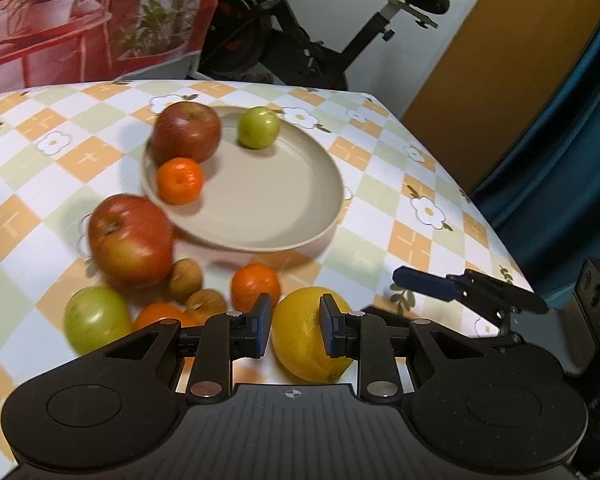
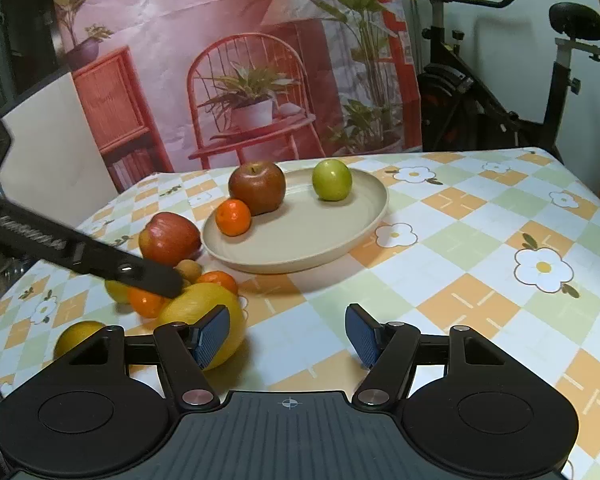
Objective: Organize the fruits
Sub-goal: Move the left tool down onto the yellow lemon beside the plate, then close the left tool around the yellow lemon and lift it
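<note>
Left tongs [image 1: 295,330] pinch the lemon [image 1: 310,336] (squarely, I judge); lift gently toward the plate [image 1: 260,216]; right tongs [image 2: 287,336] hang spread, empty.

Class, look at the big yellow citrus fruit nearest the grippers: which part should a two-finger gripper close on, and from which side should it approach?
Grip the yellow citrus across its widest middle, coming from the near side, roughly as the left gripper sits now. Oranges crowd its far-left side, so a level approach from the near edge probably avoids knocking them.

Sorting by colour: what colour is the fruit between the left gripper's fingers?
Yellow fruit; left wrist view shows it best.
</note>
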Demonstrator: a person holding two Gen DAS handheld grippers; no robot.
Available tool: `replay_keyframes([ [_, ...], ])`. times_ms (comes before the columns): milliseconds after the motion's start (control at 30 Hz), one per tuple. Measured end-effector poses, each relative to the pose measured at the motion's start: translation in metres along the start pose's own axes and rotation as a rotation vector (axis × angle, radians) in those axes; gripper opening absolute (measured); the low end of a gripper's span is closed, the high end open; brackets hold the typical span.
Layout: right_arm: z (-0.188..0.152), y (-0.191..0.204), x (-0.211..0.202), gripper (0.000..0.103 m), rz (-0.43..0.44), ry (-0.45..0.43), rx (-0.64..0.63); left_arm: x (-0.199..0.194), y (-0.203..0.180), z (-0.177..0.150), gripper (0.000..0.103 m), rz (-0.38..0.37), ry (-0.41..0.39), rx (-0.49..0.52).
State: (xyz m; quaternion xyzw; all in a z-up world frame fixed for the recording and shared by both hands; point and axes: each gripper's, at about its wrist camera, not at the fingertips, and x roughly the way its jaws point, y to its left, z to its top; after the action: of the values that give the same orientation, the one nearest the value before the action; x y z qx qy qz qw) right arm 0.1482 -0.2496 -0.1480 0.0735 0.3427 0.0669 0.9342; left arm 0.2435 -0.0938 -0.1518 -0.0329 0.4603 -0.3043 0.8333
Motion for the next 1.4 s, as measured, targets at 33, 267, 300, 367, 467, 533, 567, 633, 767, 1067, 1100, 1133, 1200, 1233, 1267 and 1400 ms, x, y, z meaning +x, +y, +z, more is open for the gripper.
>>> replay_keyframes([
  [33,0.0,0.001,-0.002,0.062,0.008,-0.001,-0.005,0.002,-0.001,0.002,0.028,-0.007,0.003,0.001],
  [267,-0.005,0.016,-0.006,0.062,0.056,0.028,-0.093,0.014,0.0,0.011,0.028,-0.056,0.028,-0.05],
  [300,-0.005,0.019,-0.004,0.062,0.066,0.036,-0.109,0.015,0.0,0.011,0.028,-0.058,0.029,-0.055],
  [367,-0.006,0.025,-0.001,0.062,0.081,0.052,-0.138,0.016,0.001,0.011,0.028,-0.064,0.031,-0.063],
  [467,-0.006,0.033,0.007,0.062,0.1,0.075,-0.179,0.017,0.004,0.011,0.029,-0.076,0.033,-0.078],
  [533,-0.006,0.036,0.013,0.062,0.104,0.087,-0.194,0.017,0.005,0.011,0.03,-0.08,0.033,-0.088],
  [567,-0.005,0.037,0.017,0.062,0.106,0.092,-0.198,0.016,0.006,0.01,0.03,-0.081,0.033,-0.092],
  [633,-0.003,0.037,0.023,0.061,0.108,0.098,-0.203,0.016,0.007,0.01,0.03,-0.081,0.031,-0.095],
  [767,-0.001,0.035,0.032,0.057,0.115,0.098,-0.197,0.015,0.009,0.011,0.03,-0.077,0.025,-0.105],
  [1067,-0.01,0.03,0.03,0.051,0.123,0.096,-0.168,0.008,0.008,0.005,0.03,-0.083,-0.007,-0.103],
  [1100,-0.011,0.031,0.03,0.051,0.123,0.095,-0.17,0.006,0.008,0.003,0.03,-0.093,-0.011,-0.11],
  [1133,-0.01,0.031,0.03,0.051,0.122,0.095,-0.171,0.005,0.008,0.001,0.035,-0.101,-0.015,-0.113],
  [1200,-0.01,0.03,0.03,0.051,0.123,0.093,-0.171,0.004,0.007,-0.002,0.045,-0.108,-0.021,-0.113],
  [1233,-0.01,0.03,0.03,0.051,0.124,0.092,-0.17,0.004,0.007,-0.003,0.048,-0.111,-0.021,-0.115],
  [1267,-0.01,0.029,0.03,0.051,0.125,0.09,-0.168,0.005,0.007,-0.003,0.048,-0.115,-0.018,-0.117],
  [1400,-0.011,0.029,0.03,0.051,0.127,0.09,-0.165,0.01,0.007,-0.006,0.046,-0.119,0.005,-0.121],
])
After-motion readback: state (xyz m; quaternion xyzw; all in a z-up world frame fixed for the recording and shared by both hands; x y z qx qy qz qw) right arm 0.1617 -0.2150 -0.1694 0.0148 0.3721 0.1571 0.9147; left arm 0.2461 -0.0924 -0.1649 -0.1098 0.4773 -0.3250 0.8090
